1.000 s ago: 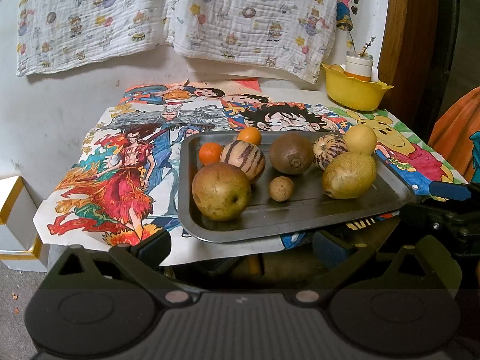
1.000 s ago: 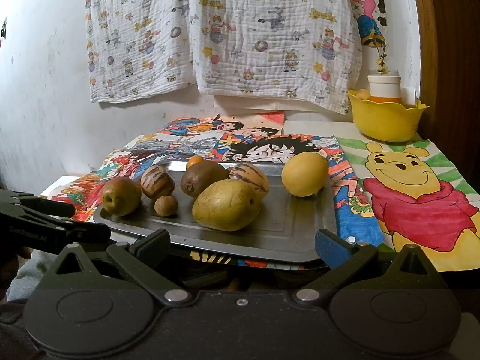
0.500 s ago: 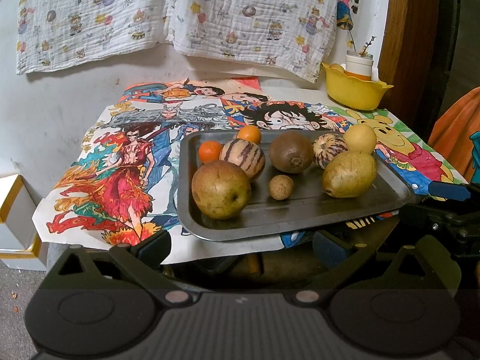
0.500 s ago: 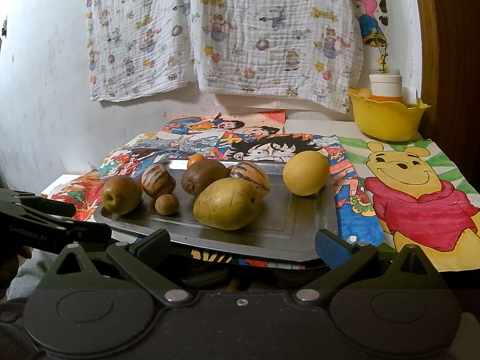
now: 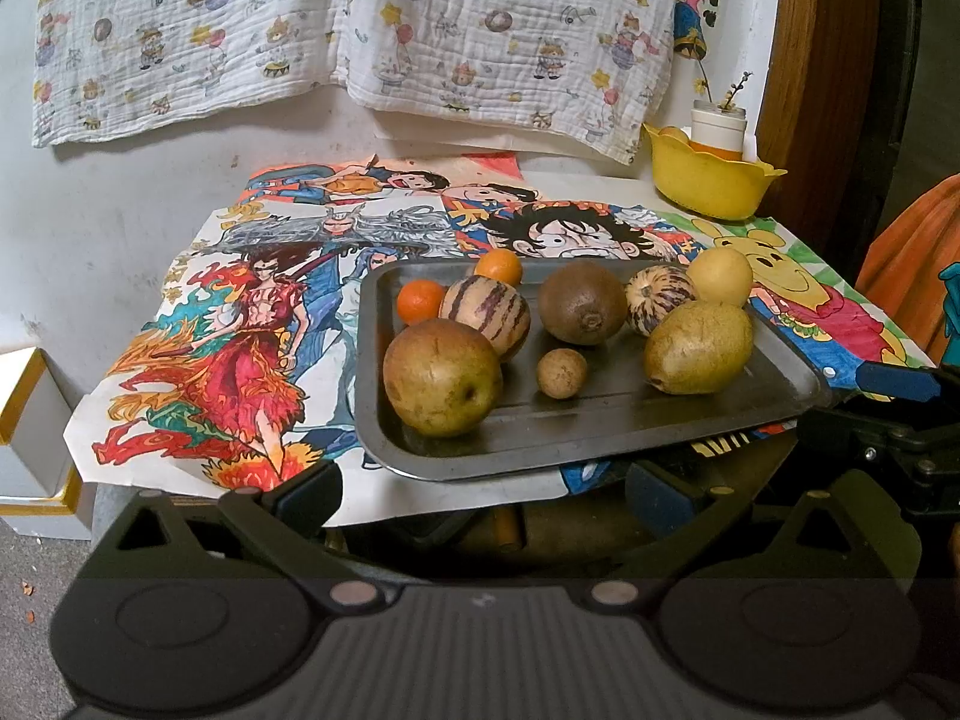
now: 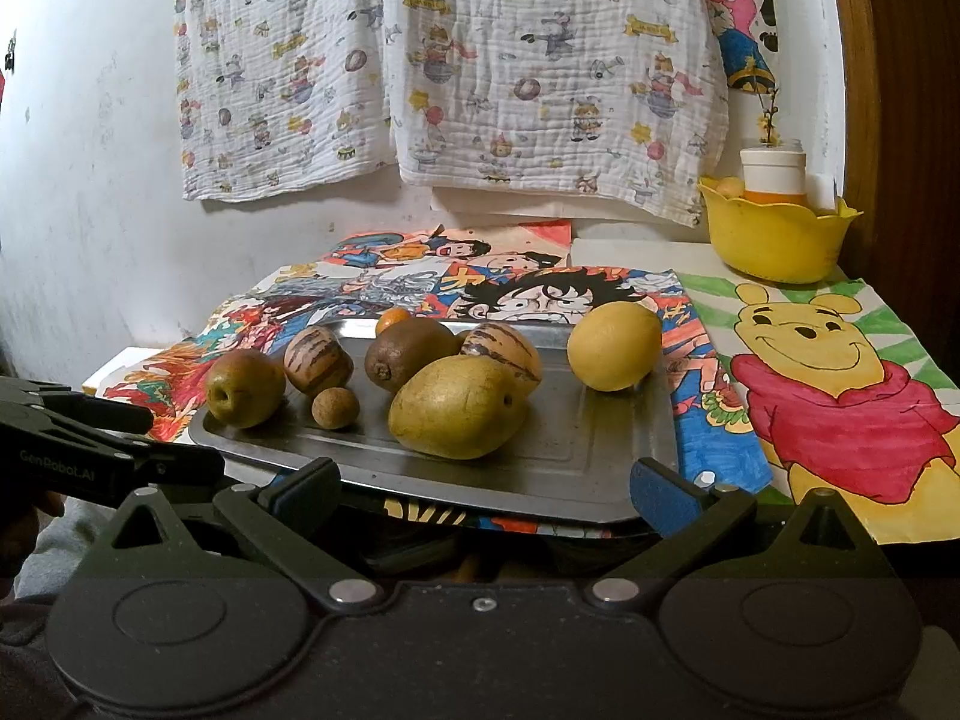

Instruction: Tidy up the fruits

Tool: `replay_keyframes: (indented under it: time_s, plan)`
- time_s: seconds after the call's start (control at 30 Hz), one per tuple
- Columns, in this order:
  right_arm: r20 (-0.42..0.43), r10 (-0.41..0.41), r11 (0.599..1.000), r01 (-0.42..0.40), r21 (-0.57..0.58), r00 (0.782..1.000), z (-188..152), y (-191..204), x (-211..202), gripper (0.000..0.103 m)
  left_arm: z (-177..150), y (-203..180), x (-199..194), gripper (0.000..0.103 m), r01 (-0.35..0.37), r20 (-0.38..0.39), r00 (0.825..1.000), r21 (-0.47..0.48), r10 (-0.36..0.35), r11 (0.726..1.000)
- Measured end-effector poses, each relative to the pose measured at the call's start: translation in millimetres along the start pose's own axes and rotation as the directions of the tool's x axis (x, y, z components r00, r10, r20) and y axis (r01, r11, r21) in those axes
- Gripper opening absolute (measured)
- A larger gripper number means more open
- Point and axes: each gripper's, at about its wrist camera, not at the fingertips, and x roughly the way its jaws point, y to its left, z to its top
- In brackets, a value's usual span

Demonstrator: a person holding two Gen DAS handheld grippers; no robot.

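A grey metal tray (image 5: 780, 387) (image 6: 600, 450) lies on the table and holds several fruits. Among them are a brown pear (image 5: 441, 375) (image 6: 245, 387), a green-yellow mango (image 5: 699, 348) (image 6: 459, 407), a kiwi (image 5: 582, 302) (image 6: 408, 354), two striped melons (image 5: 489, 315) (image 6: 318, 360), a yellow lemon (image 5: 720, 276) (image 6: 613, 345), two small oranges (image 5: 420, 300) and a small brown nut-like fruit (image 5: 561, 373) (image 6: 335, 408). My left gripper (image 5: 483, 489) stands open just short of the tray's near edge. My right gripper (image 6: 483, 489) is open too, near the tray's front right corner. Neither holds anything.
Colourful cartoon drawings (image 5: 240, 360) (image 6: 840, 384) cover the table. A yellow bowl (image 5: 708, 180) (image 6: 774, 234) with a white jar stands at the back right by a wooden frame. A printed cloth (image 5: 360, 24) hangs on the wall. A white box (image 5: 30, 420) sits low at the left.
Both views have crept slightly closer to the tray. The fruits have not moved and both grippers remain open.
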Motion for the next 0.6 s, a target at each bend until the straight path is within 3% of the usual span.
replay_keyframes:
  time_s: [0.6]
  plan:
    - [-0.001, -0.001, 1.0, 0.001, -0.001, 1.0, 0.2, 0.6, 0.4, 0.102, -2.4, -0.3, 0.3, 0.103, 0.004, -0.004, 1.0, -0.003, -0.004, 1.0]
